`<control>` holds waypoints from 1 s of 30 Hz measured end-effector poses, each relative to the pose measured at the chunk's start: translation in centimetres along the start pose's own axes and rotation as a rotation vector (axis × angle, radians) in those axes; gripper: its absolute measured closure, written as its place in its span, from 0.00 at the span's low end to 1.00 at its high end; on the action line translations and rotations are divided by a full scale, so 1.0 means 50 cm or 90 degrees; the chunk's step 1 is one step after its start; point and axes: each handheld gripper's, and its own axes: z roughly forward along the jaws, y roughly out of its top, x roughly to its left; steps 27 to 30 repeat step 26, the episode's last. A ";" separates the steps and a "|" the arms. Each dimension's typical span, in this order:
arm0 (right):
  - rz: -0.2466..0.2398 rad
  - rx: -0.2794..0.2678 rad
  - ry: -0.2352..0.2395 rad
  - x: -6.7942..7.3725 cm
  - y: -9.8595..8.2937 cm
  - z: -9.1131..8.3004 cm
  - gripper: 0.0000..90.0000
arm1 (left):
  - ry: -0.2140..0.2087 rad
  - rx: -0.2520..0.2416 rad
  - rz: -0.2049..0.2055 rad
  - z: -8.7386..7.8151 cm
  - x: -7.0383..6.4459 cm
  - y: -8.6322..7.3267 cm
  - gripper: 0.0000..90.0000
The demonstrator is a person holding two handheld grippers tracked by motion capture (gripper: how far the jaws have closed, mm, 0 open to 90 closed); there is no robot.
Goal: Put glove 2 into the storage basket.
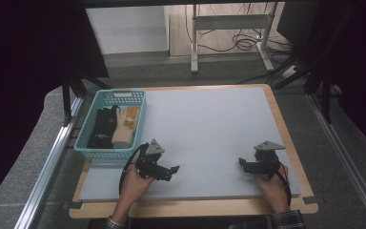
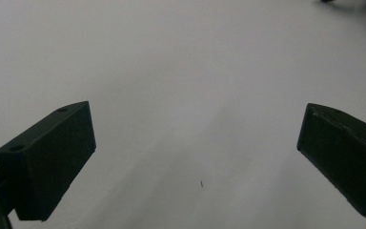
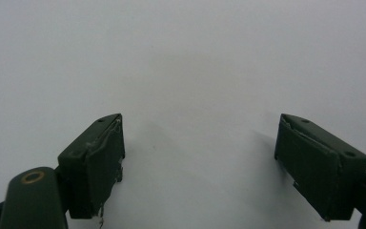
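Note:
A teal plastic basket (image 1: 95, 101) stands at the table's left edge and holds a black glove (image 1: 101, 127), a cream glove (image 1: 122, 132) and a small orange item (image 1: 132, 116). My left gripper (image 1: 171, 171) rests low near the front left, just right of the basket's near corner, pointing right. Its jaws stand wide apart over bare grey board (image 2: 195, 86) with nothing between them. My right gripper (image 1: 242, 163) sits near the front right, pointing left. Its jaws are also spread wide, empty, above the board (image 3: 195, 71).
The grey board (image 1: 209, 129) lies on a wooden table top (image 1: 286, 129) with metal rails along both sides. A desk frame and cables (image 1: 233, 33) stand on the floor beyond the far edge. A person's hands hold both grippers from the near edge.

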 end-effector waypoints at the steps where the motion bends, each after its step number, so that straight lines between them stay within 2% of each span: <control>1: 0.000 0.000 0.000 0.000 0.000 0.000 0.19 | 0.003 0.004 0.002 0.004 -0.001 -0.004 0.00; 8: 0.000 0.000 0.000 0.000 0.000 0.000 0.19 | 0.028 0.043 0.015 0.026 -0.007 -0.028 0.00; 13: 0.000 0.000 0.000 0.000 0.000 0.000 0.19 | 0.036 0.072 0.020 0.042 -0.009 -0.041 0.00; 17: 0.000 0.000 0.000 0.000 0.000 0.000 0.19 | 0.022 0.061 -0.003 0.047 -0.004 -0.049 0.00; 30: 0.000 0.000 0.001 0.000 0.000 0.000 0.19 | 0.025 0.063 -0.004 0.048 -0.006 -0.049 0.00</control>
